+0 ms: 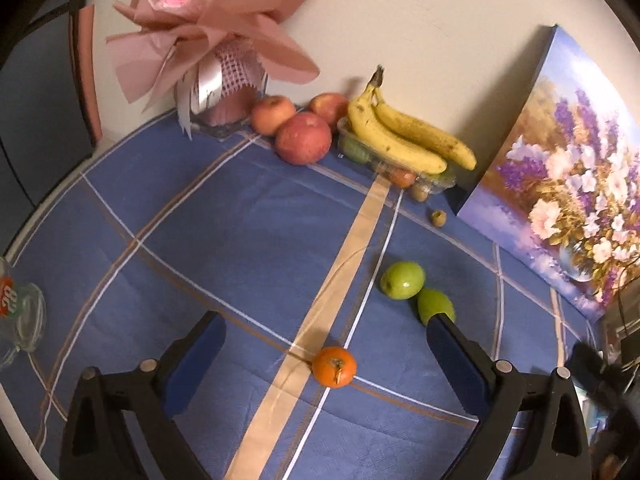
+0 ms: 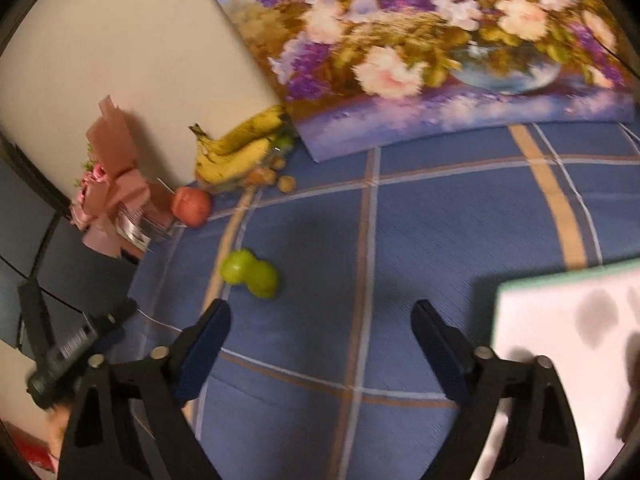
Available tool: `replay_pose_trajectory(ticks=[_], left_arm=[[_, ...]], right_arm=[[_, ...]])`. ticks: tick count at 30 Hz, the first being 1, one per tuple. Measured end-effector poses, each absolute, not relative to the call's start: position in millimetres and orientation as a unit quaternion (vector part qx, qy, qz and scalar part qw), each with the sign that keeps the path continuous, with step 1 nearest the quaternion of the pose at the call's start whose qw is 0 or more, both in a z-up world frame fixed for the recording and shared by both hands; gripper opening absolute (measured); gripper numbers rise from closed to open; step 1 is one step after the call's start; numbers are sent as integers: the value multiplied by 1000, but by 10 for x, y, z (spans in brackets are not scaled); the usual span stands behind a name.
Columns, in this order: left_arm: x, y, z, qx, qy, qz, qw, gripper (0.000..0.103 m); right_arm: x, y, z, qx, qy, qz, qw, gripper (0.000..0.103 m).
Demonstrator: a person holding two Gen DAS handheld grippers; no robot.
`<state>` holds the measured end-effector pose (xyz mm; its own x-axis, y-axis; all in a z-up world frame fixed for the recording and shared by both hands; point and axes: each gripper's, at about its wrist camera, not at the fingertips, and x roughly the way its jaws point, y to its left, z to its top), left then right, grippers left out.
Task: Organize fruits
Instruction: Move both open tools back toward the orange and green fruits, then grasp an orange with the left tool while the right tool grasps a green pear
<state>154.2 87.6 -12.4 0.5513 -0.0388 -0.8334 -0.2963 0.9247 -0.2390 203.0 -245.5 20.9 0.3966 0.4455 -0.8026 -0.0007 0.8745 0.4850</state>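
1. So: fruit is half-sorted. Bananas (image 1: 404,136) lie on top of a clear tray (image 1: 434,186) against the wall, three apples (image 1: 303,138) bunched just left of it. Looks like the back edge is the collection spot.
2. Strays on the blue cloth (image 1: 200,208): orange (image 1: 334,366), two green fruits (image 1: 402,280) touching each other, one small brownish fruit (image 1: 438,217) just beside the tray, near the painting (image 1: 568,168).
3. Painting leans on the wall, bouquet (image 1: 208,40) stands at the back left. Both are decor, not in play.
4. Left gripper (image 1: 326,356): jaws spread wide, nothing pinched. Orange sits right between the fingers, nearer the bottom of the gap, no pad touching it. My read: it's lined up to take the orange.
5. One green fruit is partly hidden behind the left gripper's right finger (image 1: 452,344); the other is just beyond, clear.
6. Right gripper (image 2: 320,336): jaws apart, empty, only cloth between them. View is blurred.
7. From the right wrist view the green pair (image 2: 250,274) sits just ahead of the left fingertip, outside the gap. White board (image 2: 560,360) with a green edge lies next to the right finger; purpose unclear.
8. Left gripper's body shows at the lower left of the right wrist view, so the two are near each other.
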Motion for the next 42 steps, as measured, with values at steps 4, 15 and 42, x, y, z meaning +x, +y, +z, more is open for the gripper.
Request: replay_pose_trajectory(ticks=[4, 15, 42], left_arm=[[1596, 828, -367, -188, 506, 79, 838, 90], [1657, 807, -786, -234, 546, 75, 801, 72], [1744, 813, -1006, -284, 547, 42, 786, 38]], right_arm=[[2328, -2237, 278, 191, 541, 157, 804, 78], [2761, -1421, -211, 90, 617, 189, 758, 62], [2733, -1083, -729, 30, 644, 190, 741, 42]])
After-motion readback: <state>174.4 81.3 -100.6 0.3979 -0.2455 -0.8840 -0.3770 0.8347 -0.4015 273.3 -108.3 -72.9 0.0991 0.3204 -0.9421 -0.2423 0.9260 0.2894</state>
